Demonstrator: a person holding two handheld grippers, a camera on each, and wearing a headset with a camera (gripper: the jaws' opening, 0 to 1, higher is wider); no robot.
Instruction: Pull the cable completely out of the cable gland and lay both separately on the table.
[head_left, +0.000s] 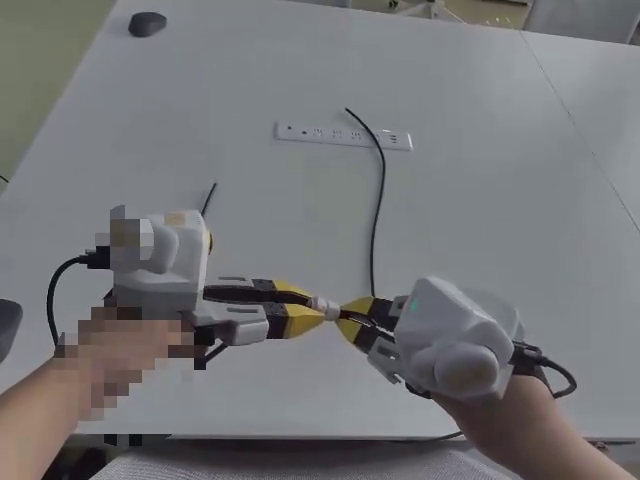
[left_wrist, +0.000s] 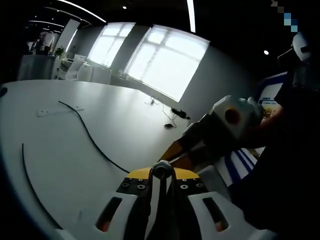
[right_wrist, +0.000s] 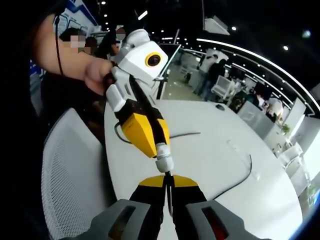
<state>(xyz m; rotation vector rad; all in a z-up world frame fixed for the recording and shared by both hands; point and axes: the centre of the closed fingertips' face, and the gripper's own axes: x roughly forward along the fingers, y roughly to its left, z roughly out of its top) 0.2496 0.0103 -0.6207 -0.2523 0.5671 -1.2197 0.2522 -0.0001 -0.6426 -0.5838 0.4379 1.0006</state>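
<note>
Far left of the matte white tabletop (head_left: 480, 200) sat a small dark oval object (head_left: 147, 22) at the far edge, with a short thin black strand (head_left: 208, 198) lying nearer in.

The left gripper (head_left: 308, 308) was held above the near edge. Its yellow jaws were pinched fully together on the small white plastic cable gland (head_left: 323, 304), and the left gripper view had the gland seated right at the jaw tips. The gland was off the table, in the air between the two tools.

The right gripper (head_left: 352, 313) faced it tip to tip, jaws clamped on the thin black cable (head_left: 380, 190) just beside the gland – the cable ran straight into the gland's end. The rest of the cable trailed away over the table and across a flat white power strip (head_left: 343, 135).

Room – big bright windows (left_wrist: 165, 62), ceiling light strips, a white mesh chair back (right_wrist: 65, 185) at the near edge, and people (right_wrist: 212, 70) standing by far desks.
</note>
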